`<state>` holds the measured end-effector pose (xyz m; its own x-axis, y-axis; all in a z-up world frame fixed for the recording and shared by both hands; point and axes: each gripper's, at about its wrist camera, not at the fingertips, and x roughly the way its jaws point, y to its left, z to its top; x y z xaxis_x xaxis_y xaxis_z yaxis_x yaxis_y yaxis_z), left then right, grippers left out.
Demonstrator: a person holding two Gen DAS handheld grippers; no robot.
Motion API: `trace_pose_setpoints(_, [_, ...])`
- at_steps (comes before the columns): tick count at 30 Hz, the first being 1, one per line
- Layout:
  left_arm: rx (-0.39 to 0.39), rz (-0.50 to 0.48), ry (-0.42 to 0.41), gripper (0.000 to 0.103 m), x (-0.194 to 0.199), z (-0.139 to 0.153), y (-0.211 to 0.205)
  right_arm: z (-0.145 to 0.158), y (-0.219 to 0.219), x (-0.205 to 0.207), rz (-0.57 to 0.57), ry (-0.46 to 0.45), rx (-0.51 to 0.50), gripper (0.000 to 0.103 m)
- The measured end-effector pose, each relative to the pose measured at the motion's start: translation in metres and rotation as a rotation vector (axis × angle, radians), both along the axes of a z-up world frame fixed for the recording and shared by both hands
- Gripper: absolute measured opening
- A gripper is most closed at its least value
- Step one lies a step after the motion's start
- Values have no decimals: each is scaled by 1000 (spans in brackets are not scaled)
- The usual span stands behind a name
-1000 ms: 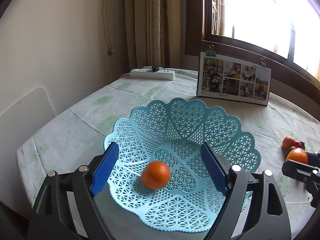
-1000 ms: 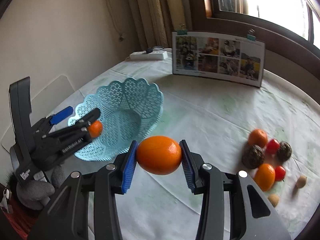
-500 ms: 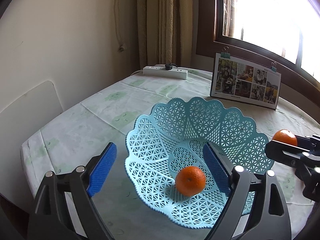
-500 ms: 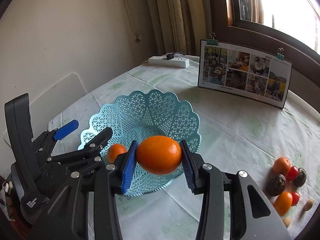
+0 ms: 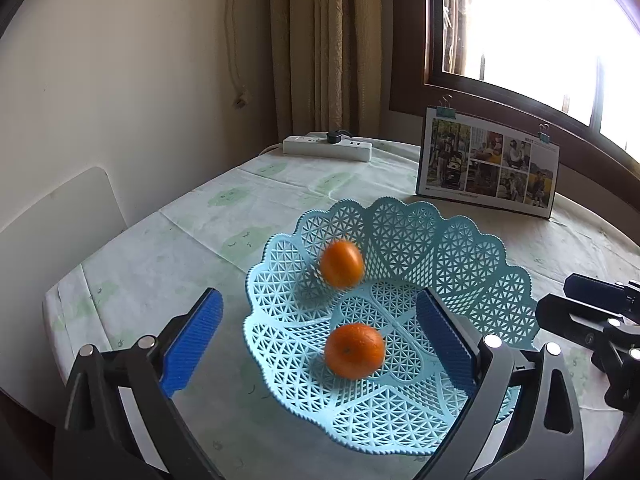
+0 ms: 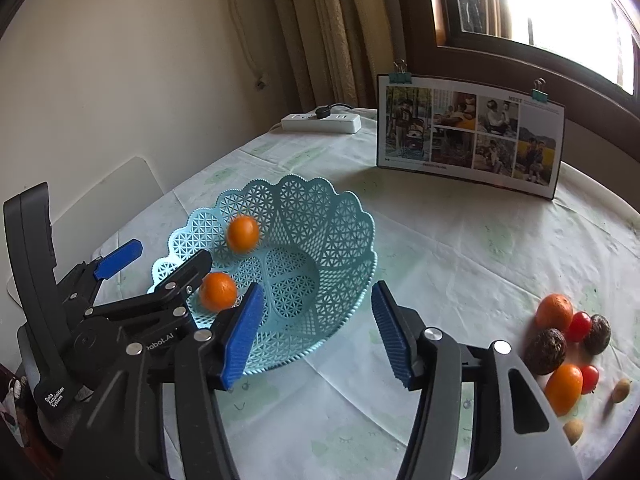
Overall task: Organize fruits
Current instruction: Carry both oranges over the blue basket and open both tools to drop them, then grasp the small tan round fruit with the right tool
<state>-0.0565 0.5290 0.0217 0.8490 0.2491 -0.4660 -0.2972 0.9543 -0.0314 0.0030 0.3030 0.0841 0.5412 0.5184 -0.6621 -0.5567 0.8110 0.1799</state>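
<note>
A light blue lattice basket (image 5: 460,248) (image 6: 332,224) sits on the table. One orange (image 5: 354,351) (image 6: 218,291) rests on its floor. A second orange (image 5: 341,263) (image 6: 242,233), blurred, lies against the basket's far left wall. My left gripper (image 5: 318,332) (image 6: 156,268) is open and empty at the basket's near rim. My right gripper (image 6: 316,328) is open with nothing between its fingers, just right of the basket; part of it shows in the left wrist view (image 5: 596,312). Loose fruit lies at the right: an orange (image 6: 554,312), another orange (image 6: 564,388), two red tomatoes (image 6: 579,326) and two dark round fruits (image 6: 546,350).
A photo board (image 5: 486,168) (image 6: 470,136) stands at the back by the window. A white power strip (image 5: 328,147) (image 6: 322,122) lies at the far table edge near the curtain. A white chair back (image 5: 52,220) stands left of the table. Small tan nuts (image 6: 620,391) lie by the fruit pile.
My right gripper has opened and let go of its orange, which now sits blurred against the basket's far left wall. The right gripper has drawn back from over the basket.
</note>
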Motion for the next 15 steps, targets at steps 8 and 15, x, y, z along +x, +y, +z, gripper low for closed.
trace_pose_setpoints(8, [15,-15,-10,99,-2,6,-11,-9,-26,-4,-47,22,4,62])
trace_pose_setpoints(15, [38,-74,-15,100,0,11,-37,-21,-67,-6,-137,50,14,62])
